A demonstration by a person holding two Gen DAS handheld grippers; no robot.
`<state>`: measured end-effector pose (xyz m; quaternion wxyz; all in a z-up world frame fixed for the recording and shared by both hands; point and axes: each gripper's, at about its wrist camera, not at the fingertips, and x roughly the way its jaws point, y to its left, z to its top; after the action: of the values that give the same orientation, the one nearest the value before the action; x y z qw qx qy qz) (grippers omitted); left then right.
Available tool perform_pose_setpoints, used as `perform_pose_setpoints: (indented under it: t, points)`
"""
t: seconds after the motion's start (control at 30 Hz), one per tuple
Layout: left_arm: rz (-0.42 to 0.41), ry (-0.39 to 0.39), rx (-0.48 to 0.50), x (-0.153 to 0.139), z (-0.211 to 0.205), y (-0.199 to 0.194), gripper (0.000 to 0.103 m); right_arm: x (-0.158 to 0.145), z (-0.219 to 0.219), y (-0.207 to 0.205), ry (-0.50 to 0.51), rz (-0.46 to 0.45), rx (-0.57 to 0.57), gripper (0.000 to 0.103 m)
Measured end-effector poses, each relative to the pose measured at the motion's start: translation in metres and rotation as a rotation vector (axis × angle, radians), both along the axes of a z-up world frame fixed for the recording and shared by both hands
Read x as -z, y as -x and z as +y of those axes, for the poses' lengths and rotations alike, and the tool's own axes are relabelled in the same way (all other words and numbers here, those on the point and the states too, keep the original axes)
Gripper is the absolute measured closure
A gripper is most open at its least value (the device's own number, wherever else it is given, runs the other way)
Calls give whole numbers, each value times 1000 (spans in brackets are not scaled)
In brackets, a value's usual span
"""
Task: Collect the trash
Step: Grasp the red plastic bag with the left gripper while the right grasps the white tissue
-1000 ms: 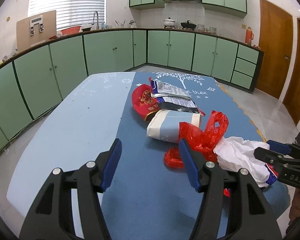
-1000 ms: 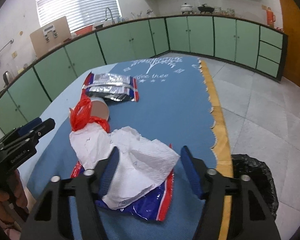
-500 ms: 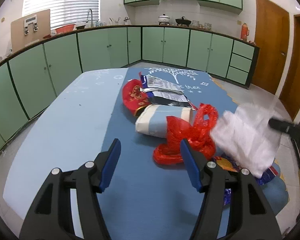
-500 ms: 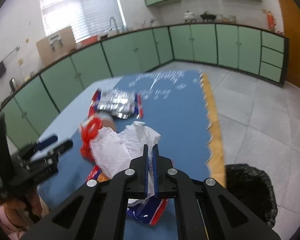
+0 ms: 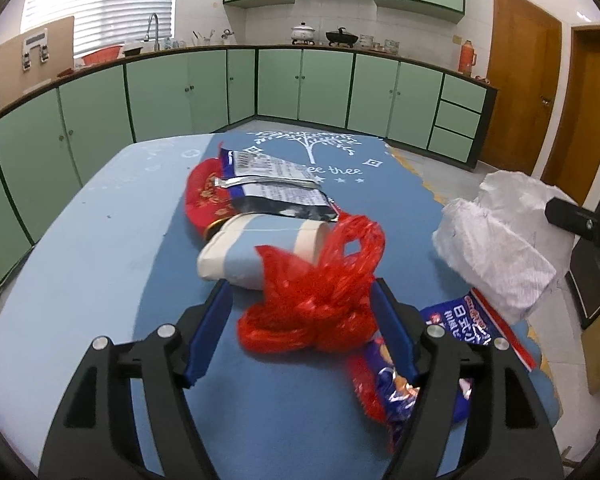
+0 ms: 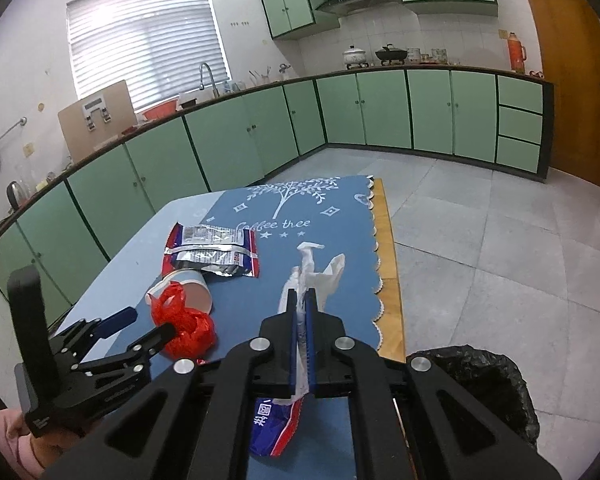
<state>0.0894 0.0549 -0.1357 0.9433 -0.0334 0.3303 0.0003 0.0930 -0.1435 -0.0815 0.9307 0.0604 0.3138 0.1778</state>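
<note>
Two tongs work: right tongs (image 6: pixel 303 312) have just clamped the crumpled white paper (image 6: pixel 312 268) and lifted it; left tongs (image 5: pixel 300 336), opening wide, now straddle the red plastic bag (image 5: pixel 320 300), next for collection.

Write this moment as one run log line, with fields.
right claw: shut on white paper | left claw: opening around red bag | bin: beside table

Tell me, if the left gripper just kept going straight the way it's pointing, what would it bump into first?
Most likely the crumpled red plastic bag: it already sits between the opening fingers of the left gripper. Just behind it lies the paper cup on its side, though depth is hard to judge.
</note>
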Motion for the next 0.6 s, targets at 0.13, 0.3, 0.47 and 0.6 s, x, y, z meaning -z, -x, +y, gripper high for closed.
perform_pose_setpoints:
  t: [0.13,0.3,0.47,0.6]
  points:
    - [17,20,13,4,-4,-10,56,3,0,-1,2,12,6,99]
    - [5,14,30,4,-8,-10,77,7,0,-3,2,28,10,99]
    - [-27,27,19,-5,-3,-1,83,5,0,-2,-1,22,8,99]
    - [-78,36,-3,-23,8,14,84,-2,-1,1,-4,2,10,99]
